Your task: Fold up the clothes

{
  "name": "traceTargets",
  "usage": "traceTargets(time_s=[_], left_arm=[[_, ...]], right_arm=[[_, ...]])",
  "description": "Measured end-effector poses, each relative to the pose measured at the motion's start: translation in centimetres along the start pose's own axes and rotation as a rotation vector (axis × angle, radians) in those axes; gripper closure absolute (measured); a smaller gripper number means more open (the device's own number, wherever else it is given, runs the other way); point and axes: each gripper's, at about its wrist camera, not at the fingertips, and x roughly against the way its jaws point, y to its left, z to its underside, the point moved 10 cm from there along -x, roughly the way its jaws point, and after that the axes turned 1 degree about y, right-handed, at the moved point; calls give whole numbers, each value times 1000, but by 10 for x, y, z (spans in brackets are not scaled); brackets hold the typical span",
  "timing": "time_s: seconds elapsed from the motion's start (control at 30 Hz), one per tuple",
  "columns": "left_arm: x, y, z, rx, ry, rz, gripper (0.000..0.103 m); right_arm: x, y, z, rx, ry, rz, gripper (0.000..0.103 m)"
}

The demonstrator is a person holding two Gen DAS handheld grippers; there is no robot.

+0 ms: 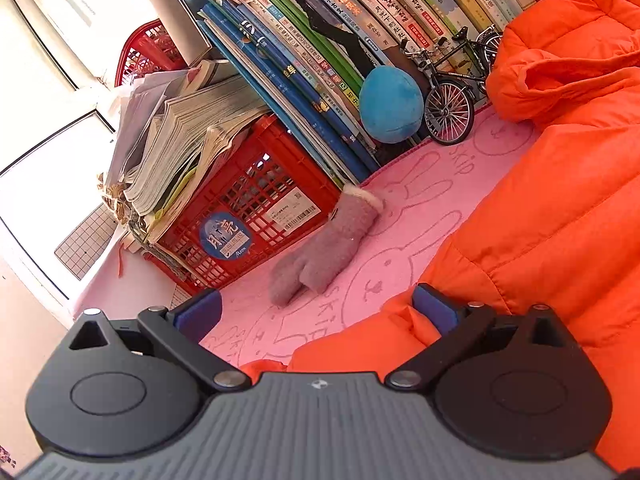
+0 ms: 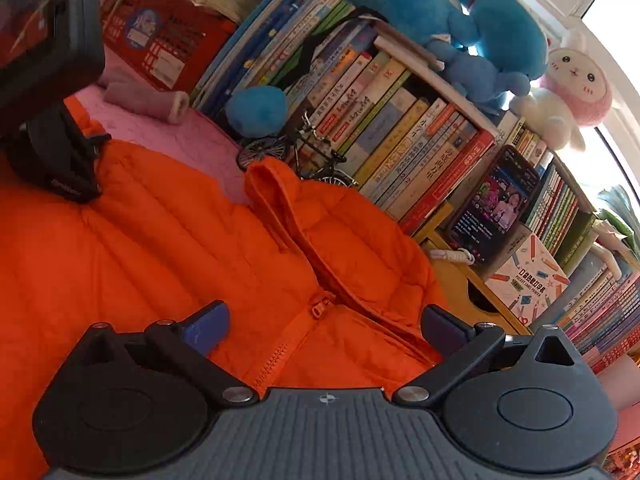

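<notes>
An orange puffer jacket (image 2: pixel 168 248) lies spread on the pink bunny-print mat (image 1: pixel 420 200), zip (image 2: pixel 320 308) closed and hood (image 2: pixel 352 232) towards the books. My right gripper (image 2: pixel 324 326) hovers over the chest by the zip pull, jaws wide open, nothing gripped. My left gripper (image 1: pixel 318 312) is open at the jacket's (image 1: pixel 560 200) edge. A fold of orange fabric lies against its right pad (image 1: pixel 436 312), while the left pad (image 1: pixel 200 312) is over bare mat. Its black housing (image 2: pixel 48 80) shows at the top left of the right wrist view.
A pink mitten (image 1: pixel 320 252) lies on the mat just beyond the left gripper. Behind it stand a red crate (image 1: pixel 256 216) under stacked papers, a row of books (image 2: pixel 400 140), a blue plush ball (image 1: pixel 390 104), a model bicycle (image 1: pixel 452 96), plush toys (image 2: pixel 480 20) and a phone (image 2: pixel 496 200).
</notes>
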Motion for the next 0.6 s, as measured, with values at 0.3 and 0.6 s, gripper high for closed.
traceTargets(time_s=[0.3,0.6], left_arm=[[-3,1,3,37,-1,35,0],[3,2,-2,-16,-8,47,0]], right_arm=[[29,-187,209,-130,290,292,1],[49,-243,251,0,480,477,2]])
